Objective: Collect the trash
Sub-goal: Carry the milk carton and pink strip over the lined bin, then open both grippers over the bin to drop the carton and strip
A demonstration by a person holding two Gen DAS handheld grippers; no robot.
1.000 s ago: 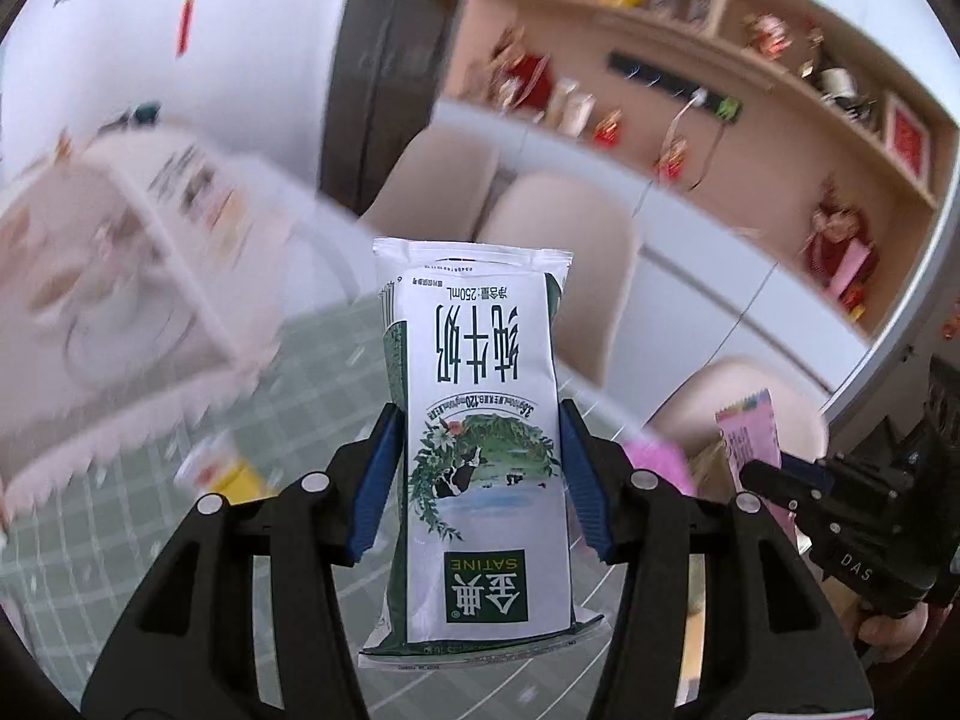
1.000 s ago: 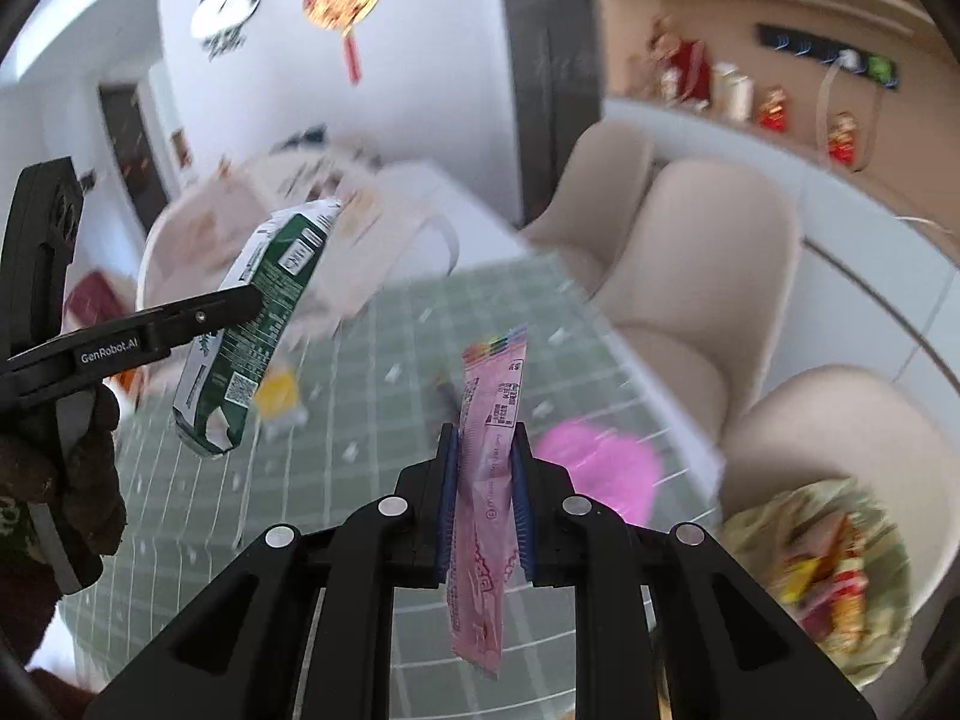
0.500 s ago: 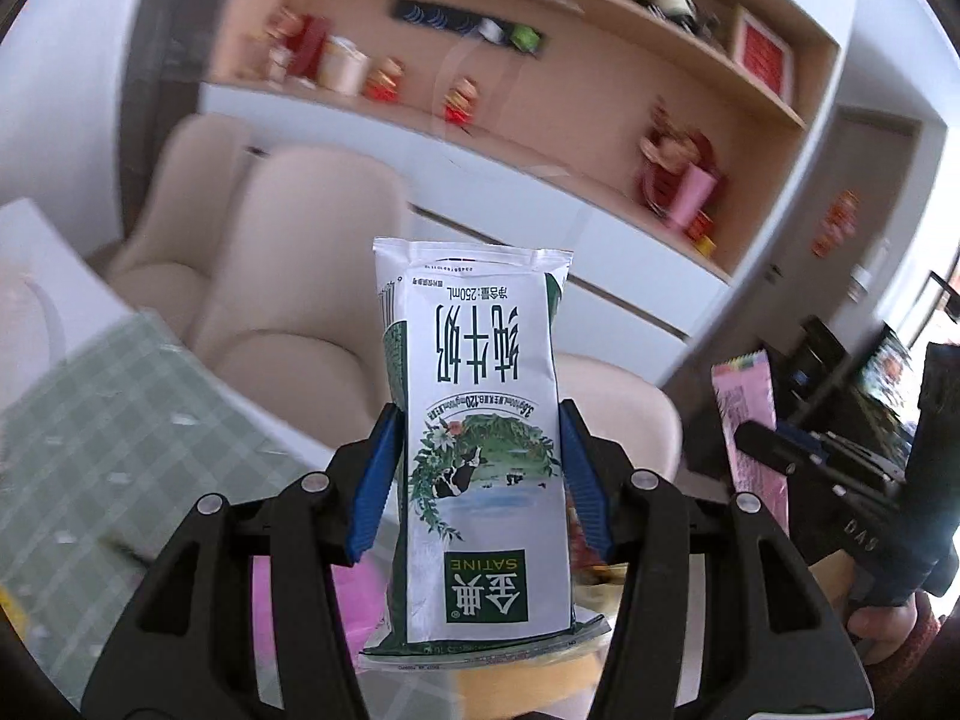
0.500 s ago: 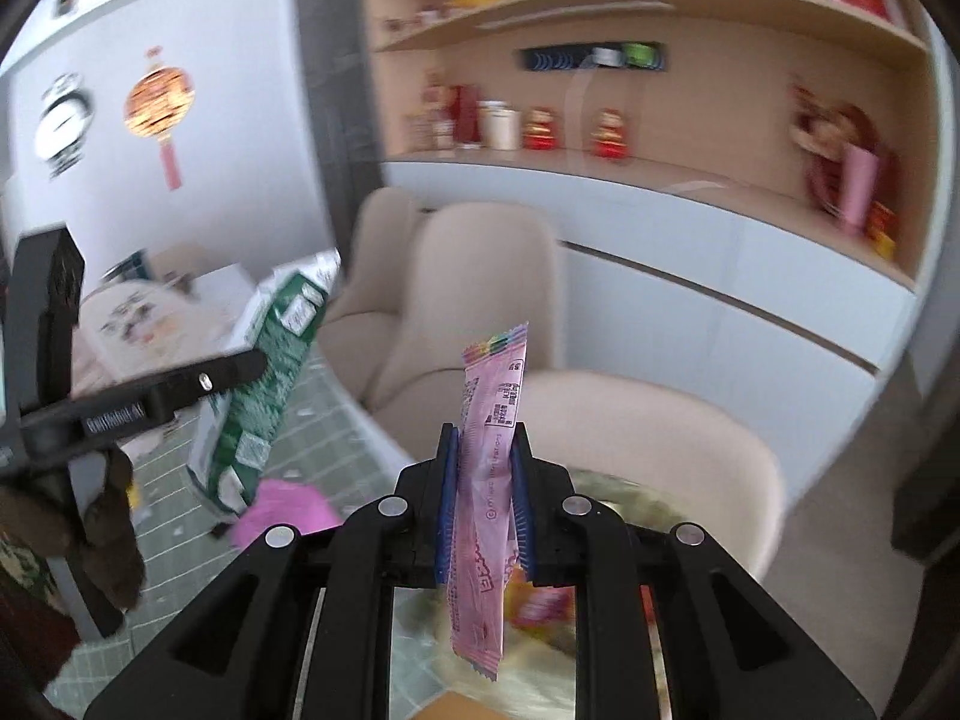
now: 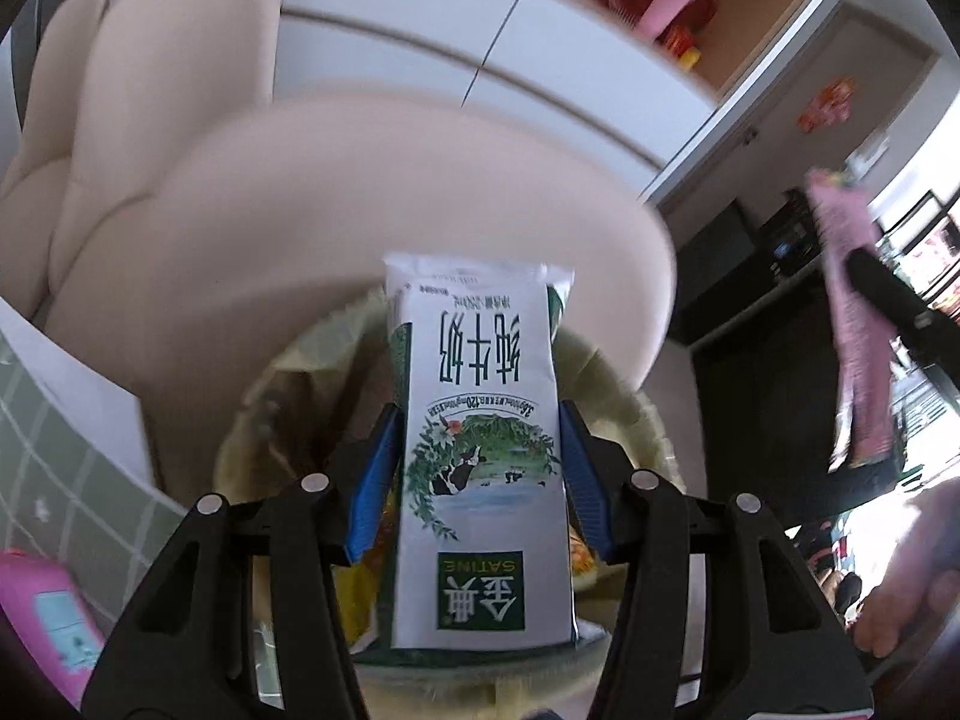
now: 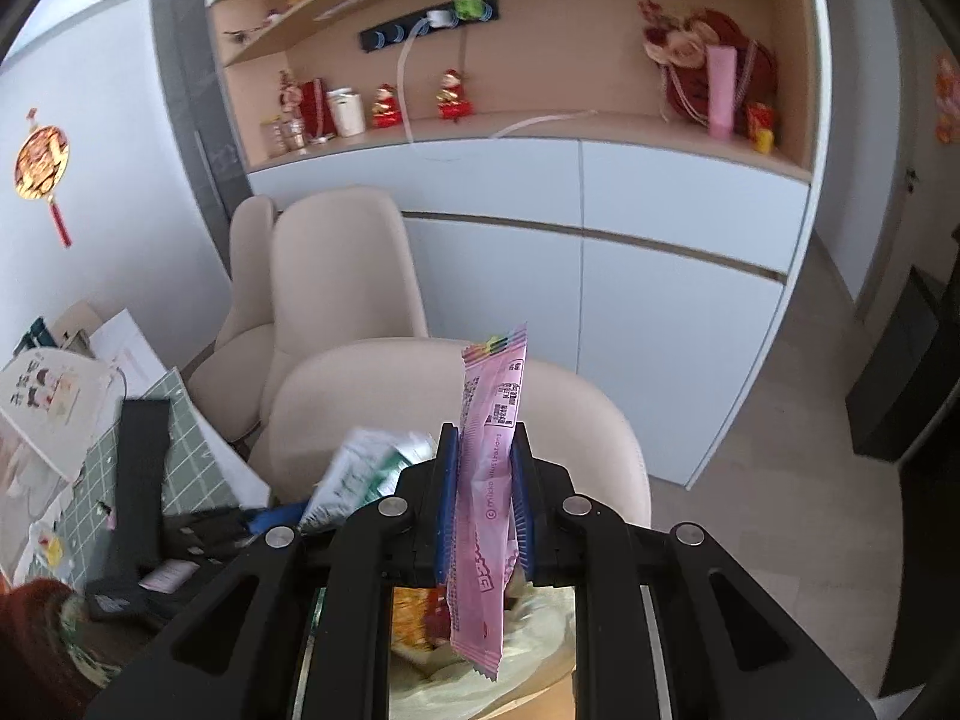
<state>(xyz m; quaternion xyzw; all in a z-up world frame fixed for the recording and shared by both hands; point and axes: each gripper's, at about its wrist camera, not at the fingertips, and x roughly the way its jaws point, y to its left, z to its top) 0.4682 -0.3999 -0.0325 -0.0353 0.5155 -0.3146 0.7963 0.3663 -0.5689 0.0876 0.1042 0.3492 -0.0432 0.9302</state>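
Note:
My left gripper (image 5: 480,480) is shut on a white and green milk carton (image 5: 480,450) and holds it over a trash bin lined with a yellowish bag (image 5: 630,408). The carton also shows in the right wrist view (image 6: 360,474). My right gripper (image 6: 485,498) is shut on a pink snack wrapper (image 6: 489,480), which hangs over the same bag (image 6: 540,654) holding colourful trash. The wrapper also shows at the right of the left wrist view (image 5: 852,324).
Beige chairs (image 6: 336,276) stand close behind the bin. The green checked table (image 5: 54,450) is at the left, with a pink object (image 5: 42,606) on it. White cabinets (image 6: 660,252) and shelves stand beyond.
Both grippers have swung from the table toward the chairs and tilted down; the trash bin now lies right under the carton and the wrapper. Both grips are unchanged.

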